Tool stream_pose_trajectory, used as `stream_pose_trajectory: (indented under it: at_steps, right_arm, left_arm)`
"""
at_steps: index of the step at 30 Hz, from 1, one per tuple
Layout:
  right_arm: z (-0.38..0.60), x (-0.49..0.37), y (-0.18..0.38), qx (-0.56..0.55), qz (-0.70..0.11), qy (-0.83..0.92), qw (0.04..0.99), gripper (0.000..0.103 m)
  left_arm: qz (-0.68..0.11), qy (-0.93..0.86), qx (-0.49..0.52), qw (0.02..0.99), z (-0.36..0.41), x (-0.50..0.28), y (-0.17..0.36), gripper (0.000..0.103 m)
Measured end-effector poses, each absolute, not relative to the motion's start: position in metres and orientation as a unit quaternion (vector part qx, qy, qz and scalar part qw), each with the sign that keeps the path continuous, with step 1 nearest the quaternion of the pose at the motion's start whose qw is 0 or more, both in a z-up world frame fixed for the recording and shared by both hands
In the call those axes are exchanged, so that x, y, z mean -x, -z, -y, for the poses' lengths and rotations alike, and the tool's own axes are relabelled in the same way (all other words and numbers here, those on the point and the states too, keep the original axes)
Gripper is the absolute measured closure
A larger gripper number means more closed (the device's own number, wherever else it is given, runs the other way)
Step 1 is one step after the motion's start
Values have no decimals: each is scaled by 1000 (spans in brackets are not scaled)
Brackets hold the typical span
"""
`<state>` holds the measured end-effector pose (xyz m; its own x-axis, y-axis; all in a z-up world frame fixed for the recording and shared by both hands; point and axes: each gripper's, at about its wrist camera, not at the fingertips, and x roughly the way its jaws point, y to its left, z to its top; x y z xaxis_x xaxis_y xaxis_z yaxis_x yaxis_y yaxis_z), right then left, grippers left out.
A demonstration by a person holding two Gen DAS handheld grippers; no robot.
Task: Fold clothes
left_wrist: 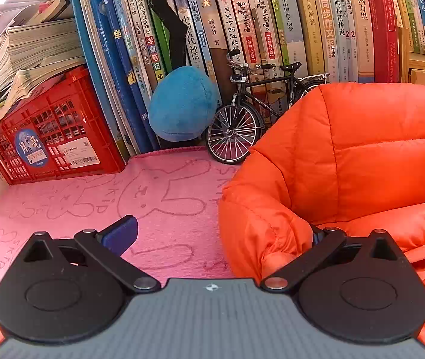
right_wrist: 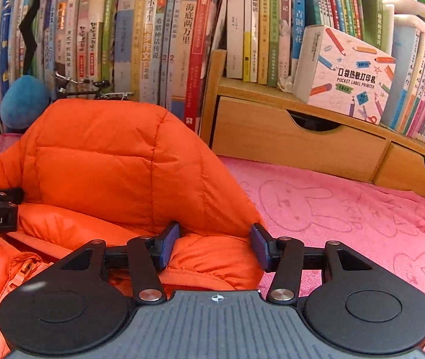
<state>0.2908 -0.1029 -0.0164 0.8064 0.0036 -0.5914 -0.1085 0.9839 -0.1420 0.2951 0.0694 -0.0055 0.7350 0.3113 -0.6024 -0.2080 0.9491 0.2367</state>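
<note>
A bench covered by a pink rabbit-print towel (left_wrist: pixel 164 197) sits before a packed row of upright books (left_wrist: pixel 272 24). A wooden drawer unit (right_wrist: pixel 296 140) stands right, a red crate (left_wrist: pixel 53 137) left.

Your left claw (left_wrist: pixel 221 236) has a grey ribbed body with a small round cross mark in the middle. On each side sits a round black disc, and flat black link bars go forward from silver rivets. Its visible finger (left_wrist: pixel 121 234) carries a dark blue pad. Your right claw (right_wrist: pixel 213 246) is built the same way, with two dark blue ribbed pads (right_wrist: pixel 169 245). In the right view, white letters reading "nRobot.AI" stand on the black side of the left claw.
</note>
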Motion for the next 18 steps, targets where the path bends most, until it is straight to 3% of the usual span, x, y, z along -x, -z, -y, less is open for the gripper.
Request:
stream_pose_trajectory:
  at_steps: [2,6,7,8,9,10,12,15,18]
  right_arm:
    - [105,-293,17,88,-311,-8,946,34]
    - [112,-296,16,83,-316,9,945,22]
    - [115,-295,14,76,-316,4,946,22]
    - [121,-294,11,58,-312,-9,948,26]
    - [129,-291,7,28,-302,-24,953,31]
    - [138,-289,2,-6,-289,-40,956,36]
    - [158,-285,-11,-98,-254,-77,959,38]
    - [175,-302,-27,-227,-225,-165,933,43]
    - [164,-332,-33,-259,-230,-188,919,53]
  left_arm:
    - [-335,-144,-79,928,-71,-296,6,0]
    - [-329,-150,-86,928,-72,-294,5,0]
    - [-320,-148,-85,932,-71,-291,1,4]
    - [-306,-135,-68,940,-72,-284,-7,14]
    - [-285,-118,-36,951,-75,-276,-17,16]
    - [-248,-100,-7,964,-77,-268,-26,16]
    - [-172,-81,25,981,-78,-259,-46,14]
    - [-171,-77,30,982,-65,-284,-62,15]
    - [-189,-80,21,979,-53,-309,-53,16]
